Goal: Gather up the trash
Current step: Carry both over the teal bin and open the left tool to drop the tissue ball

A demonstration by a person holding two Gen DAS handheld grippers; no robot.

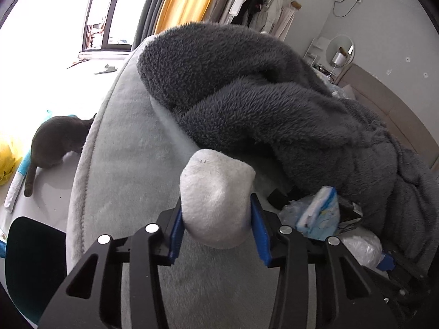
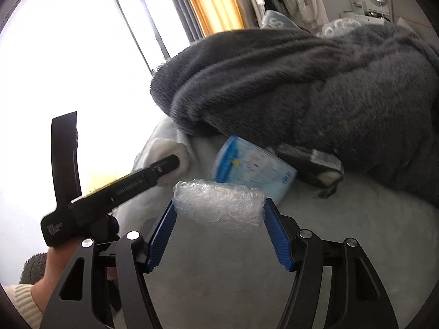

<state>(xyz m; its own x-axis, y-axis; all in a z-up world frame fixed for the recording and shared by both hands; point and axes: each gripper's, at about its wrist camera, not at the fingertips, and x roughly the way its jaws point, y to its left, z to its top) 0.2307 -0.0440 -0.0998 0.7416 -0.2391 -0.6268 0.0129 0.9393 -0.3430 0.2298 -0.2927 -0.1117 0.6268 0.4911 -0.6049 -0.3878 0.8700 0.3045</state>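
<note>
My left gripper (image 1: 216,220) is shut on a white fluffy sock (image 1: 216,192) that lies on the pale grey bed cover (image 1: 123,142); both blue pads press its sides. My right gripper (image 2: 219,205) is shut on a roll of clear bubble wrap (image 2: 219,203), held a little above the cover. The bubble wrap (image 1: 359,246) also shows at the lower right of the left wrist view. A blue and white plastic packet (image 2: 255,170) lies just beyond it, also seen as the packet (image 1: 318,213). In the right wrist view one black finger (image 2: 164,166) of the left gripper reaches the sock (image 2: 172,148).
A heaped dark grey fleece blanket (image 1: 260,87) covers the far half of the bed. A black object (image 2: 310,164) lies at its edge. On the floor to the left sit a dark cat (image 1: 57,142) and a yellow bag (image 1: 6,159). A person's hand (image 2: 46,274) holds the left gripper.
</note>
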